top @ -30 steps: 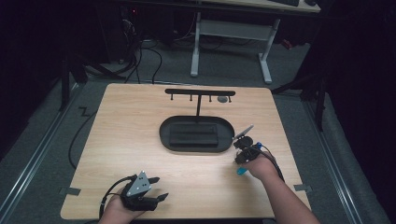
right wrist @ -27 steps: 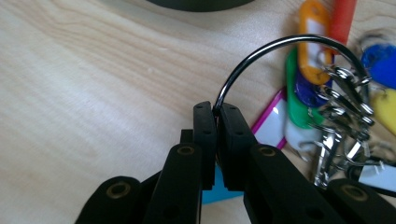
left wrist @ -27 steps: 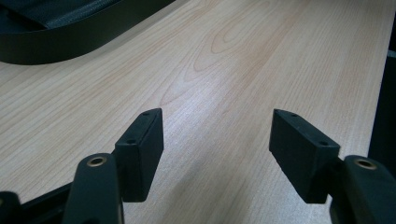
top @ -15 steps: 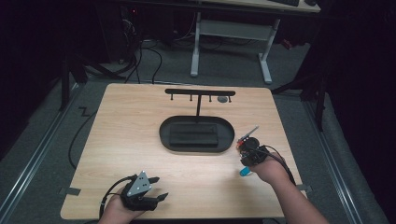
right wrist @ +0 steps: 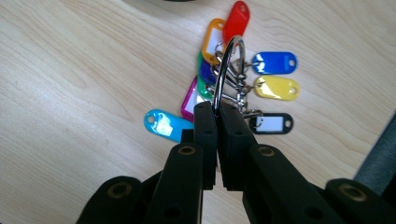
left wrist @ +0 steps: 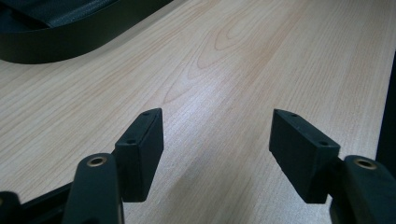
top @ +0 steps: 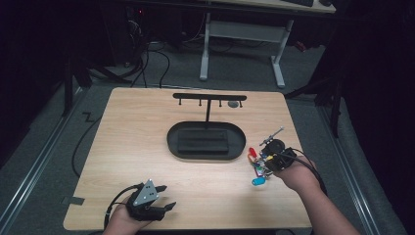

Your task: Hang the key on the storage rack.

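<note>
Key ring (right wrist: 227, 70) with coloured tags (right wrist: 274, 62), pinched between closed jaws of right gripper (right wrist: 217, 113), near table's right edge beside black tray (top: 205, 140). Left gripper (left wrist: 215, 140) open, empty. Thin metal, narrow hold: could slip or twist. Pale wood table (top: 137, 127); dark room, grey floor.

Grey carpet floor (top: 44, 147), white desk frame (top: 242, 36) behind, dim room

High view is sitting above the near edge, looking forward and down over the whole table (top: 147, 127). Left gripper view is skimming low along the wood toward the black tray (left wrist: 70, 37). Right gripper view is looking steeply down, close. All are sharing the tabletop.
</note>
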